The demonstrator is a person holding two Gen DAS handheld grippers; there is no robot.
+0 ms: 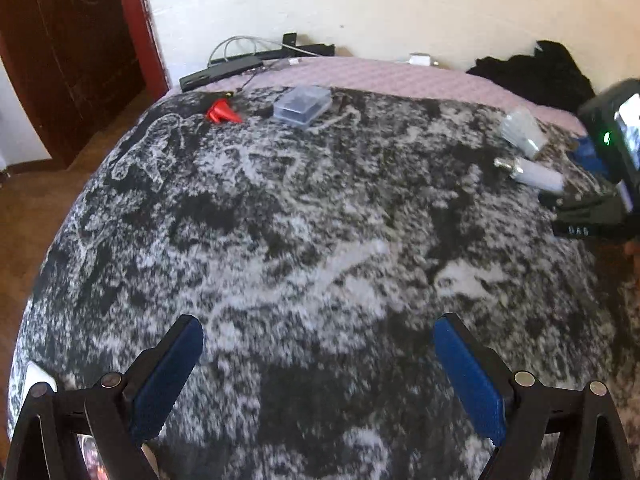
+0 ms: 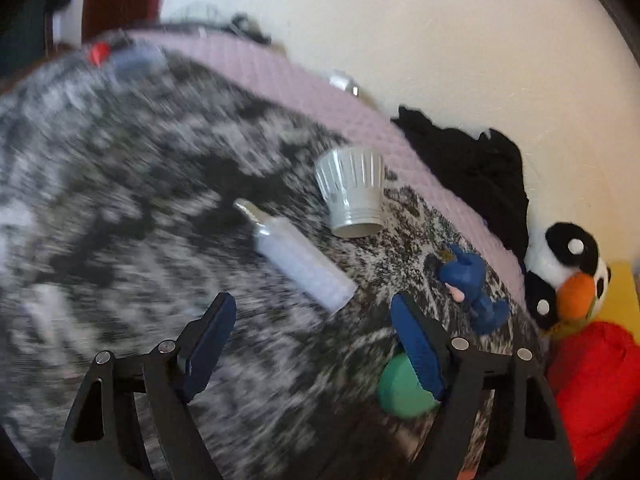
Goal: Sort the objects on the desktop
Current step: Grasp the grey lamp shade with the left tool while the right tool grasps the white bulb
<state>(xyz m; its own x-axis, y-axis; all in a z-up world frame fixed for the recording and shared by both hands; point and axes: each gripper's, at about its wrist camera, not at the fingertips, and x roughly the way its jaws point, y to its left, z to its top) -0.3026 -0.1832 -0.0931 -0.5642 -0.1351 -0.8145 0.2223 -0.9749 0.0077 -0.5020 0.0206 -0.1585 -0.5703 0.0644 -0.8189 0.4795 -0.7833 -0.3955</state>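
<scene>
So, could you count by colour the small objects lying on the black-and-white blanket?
Red: 1, a red cone
Clear: 1, a plastic box
Silver or grey: 2, a ribbed cap and a pale tube
Blue: 1, a figurine
Green: 1, a round piece
Total: 6

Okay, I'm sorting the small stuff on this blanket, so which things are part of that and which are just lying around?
To sort: ribbed grey cap, white tube, blue figurine, green piece, clear case, red piece.

Lying about: stuffed penguin, black cloth, cables.
</scene>
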